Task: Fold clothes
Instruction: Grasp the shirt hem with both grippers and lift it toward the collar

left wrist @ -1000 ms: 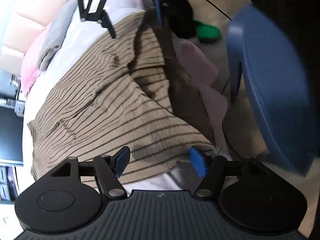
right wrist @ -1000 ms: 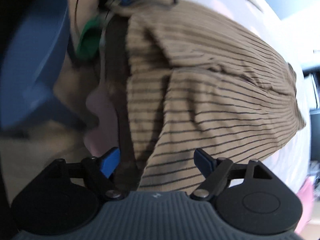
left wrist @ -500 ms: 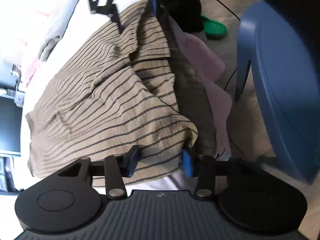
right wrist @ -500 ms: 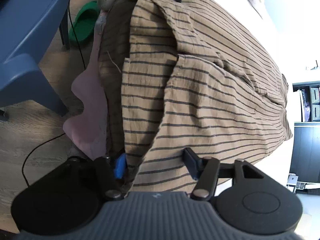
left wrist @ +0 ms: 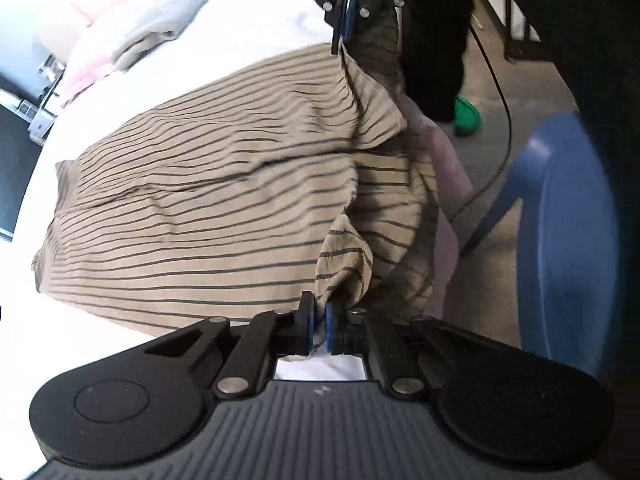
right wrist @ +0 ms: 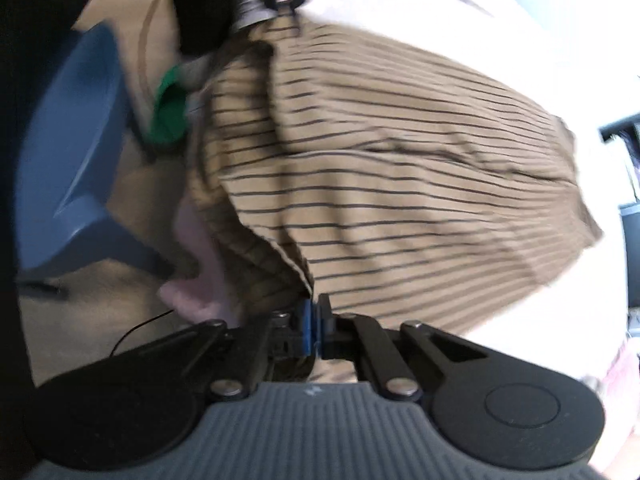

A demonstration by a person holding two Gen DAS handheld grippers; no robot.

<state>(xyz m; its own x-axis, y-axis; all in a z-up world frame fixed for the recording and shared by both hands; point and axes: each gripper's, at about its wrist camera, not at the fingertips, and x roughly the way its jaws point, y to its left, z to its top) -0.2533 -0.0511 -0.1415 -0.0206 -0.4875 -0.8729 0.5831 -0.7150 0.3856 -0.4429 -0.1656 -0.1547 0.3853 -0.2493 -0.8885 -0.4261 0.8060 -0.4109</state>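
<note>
While my left gripper [left wrist: 318, 326] pinches a bunched corner of the striped shirt [left wrist: 208, 216], its blue pads are pressed together on the cloth with no gap showing. My right gripper [right wrist: 314, 326] is clamped the same way on the shirt's other near corner, and from the left camera I see it at the top of the view, biting the hem. Between the two grips the tan, dark-striped shirt lies spread across the white bed [left wrist: 248, 28], its near edge hanging over the side above a pink sheet [left wrist: 448, 152]. Beside the bed stands a blue chair [left wrist: 568, 240], and a green slipper [left wrist: 467, 114] lies on the floor near a black cable [left wrist: 505, 92].
</note>
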